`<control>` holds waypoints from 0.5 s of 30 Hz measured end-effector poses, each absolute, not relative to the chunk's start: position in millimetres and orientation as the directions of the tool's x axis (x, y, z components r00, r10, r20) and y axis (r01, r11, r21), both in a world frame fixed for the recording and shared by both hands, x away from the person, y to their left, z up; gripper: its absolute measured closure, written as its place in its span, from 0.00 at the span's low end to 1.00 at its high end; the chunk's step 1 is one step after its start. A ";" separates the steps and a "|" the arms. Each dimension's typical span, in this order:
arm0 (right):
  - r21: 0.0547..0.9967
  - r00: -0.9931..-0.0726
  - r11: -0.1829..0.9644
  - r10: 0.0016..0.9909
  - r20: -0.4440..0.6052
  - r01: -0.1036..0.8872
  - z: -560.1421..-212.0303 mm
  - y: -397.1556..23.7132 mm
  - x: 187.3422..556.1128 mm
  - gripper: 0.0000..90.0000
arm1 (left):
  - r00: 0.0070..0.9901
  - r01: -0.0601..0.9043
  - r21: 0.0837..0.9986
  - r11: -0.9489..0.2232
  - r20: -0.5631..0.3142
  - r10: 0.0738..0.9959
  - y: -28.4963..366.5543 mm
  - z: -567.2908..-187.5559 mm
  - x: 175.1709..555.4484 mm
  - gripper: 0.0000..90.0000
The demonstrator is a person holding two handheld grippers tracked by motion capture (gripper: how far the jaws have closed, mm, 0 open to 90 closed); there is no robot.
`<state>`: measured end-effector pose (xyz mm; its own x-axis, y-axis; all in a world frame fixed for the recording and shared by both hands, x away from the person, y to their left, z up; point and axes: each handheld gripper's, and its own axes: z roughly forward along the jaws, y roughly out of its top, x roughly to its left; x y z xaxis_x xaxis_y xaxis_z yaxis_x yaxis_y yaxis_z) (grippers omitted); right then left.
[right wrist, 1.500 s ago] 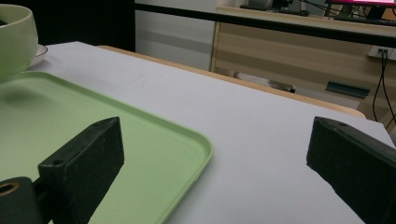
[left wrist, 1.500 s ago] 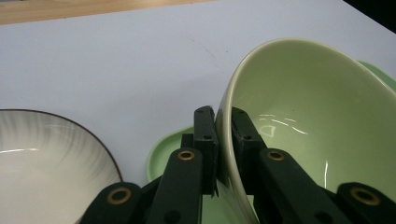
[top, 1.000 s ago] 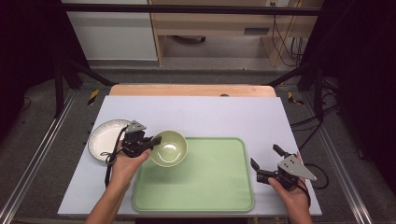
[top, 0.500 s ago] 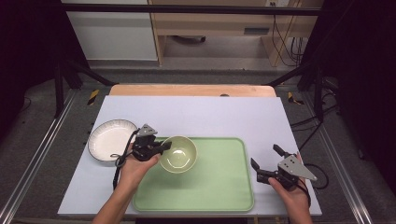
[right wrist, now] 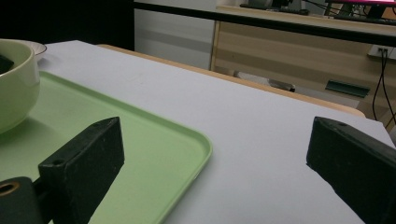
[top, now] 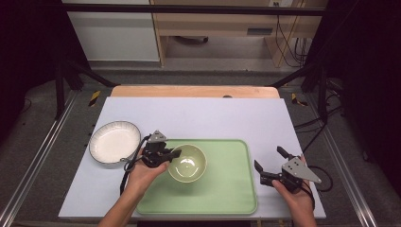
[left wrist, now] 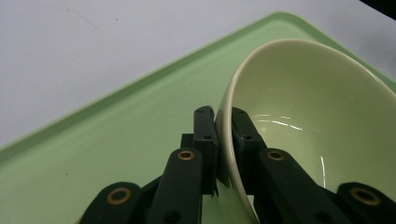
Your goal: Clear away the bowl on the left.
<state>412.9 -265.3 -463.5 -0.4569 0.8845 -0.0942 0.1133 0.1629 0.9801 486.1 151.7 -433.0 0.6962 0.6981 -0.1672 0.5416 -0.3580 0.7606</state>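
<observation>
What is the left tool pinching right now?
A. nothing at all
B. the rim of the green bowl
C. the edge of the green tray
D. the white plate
B. In the left gripper view the left tool has one jaw outside and one inside the wall of the green bowl, clamped on its rim, while the bowl sits over the green tray.

The bench (top: 198,113) is being viewed from high above, facing forward and down. The green tray (top: 227,189) is being shared by both close, low tongs views (left wrist: 93,154) (right wrist: 154,154).

left gripper (top: 174,153) carried bowl (top: 187,162) rightward, over tray (top: 227,189)
</observation>
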 end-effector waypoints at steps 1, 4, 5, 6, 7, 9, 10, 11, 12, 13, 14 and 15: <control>0.980 -0.458 0.163 0.884 -0.095 0.112 -463.4 -265.4 412.8 0.05 | 0.699 0.543 0.758 -0.362 -0.168 0.695 151.2 -433.7 486.0 0.92; 0.980 -0.457 0.163 0.885 -0.094 0.115 -463.4 -265.4 412.6 0.05 | 0.705 0.547 0.751 -0.369 -0.177 0.686 151.6 -435.1 486.1 0.92; 0.979 -0.456 0.168 0.885 -0.100 0.112 -463.4 -265.6 412.7 0.05 | 0.702 0.552 0.750 -0.364 -0.184 0.688 151.6 -435.8 486.2 0.92; 0.979 -0.456 0.168 0.885 -0.100 0.112 -463.4 -265.6 412.7 0.05 | 0.702 0.557 0.745 -0.366 -0.187 0.687 152.1 -436.3 486.6 0.92; 0.979 -0.456 0.171 0.884 -0.103 0.111 -463.4 -265.7 412.6 0.05 | 0.702 0.558 0.744 -0.367 -0.187 0.688 152.2 -436.7 486.7 0.92; 0.979 -0.454 0.169 0.885 -0.100 0.113 -463.3 -265.8 412.3 0.05 | 0.704 0.560 0.740 -0.372 -0.189 0.684 152.5 -437.3 486.9 0.92; 0.979 -0.454 0.170 0.885 -0.102 0.113 -463.3 -265.9 412.4 0.05 | 0.706 0.561 0.738 -0.375 -0.190 0.682 152.5 -437.5 487.0 0.92; 0.979 -0.454 0.172 0.885 -0.103 0.113 -463.4 -265.9 412.4 0.05 | 0.706 0.564 0.736 -0.374 -0.194 0.682 152.1 -437.8 486.8 0.92; 0.979 -0.454 0.172 0.885 -0.103 0.113 -463.4 -265.9 412.4 0.05 | 0.709 0.561 0.735 -0.380 -0.189 0.680 152.1 -438.0 487.0 0.92; 0.978 -0.455 0.175 0.884 -0.106 0.112 -463.5 -266.0 412.5 0.05 | 0.711 0.562 0.732 -0.385 -0.190 0.677 152.1 -438.3 487.2 0.92; 0.978 -0.455 0.175 0.884 -0.105 0.115 -463.4 -265.9 412.2 0.05 | 0.713 0.563 0.729 -0.390 -0.189 0.675 152.1 -438.6 487.3 0.92; 0.978 -0.455 0.177 0.884 -0.107 0.114 -463.3 -265.9 412.2 0.05 | 0.714 0.562 0.729 -0.391 -0.188 0.675 152.0 -438.9 487.3 0.92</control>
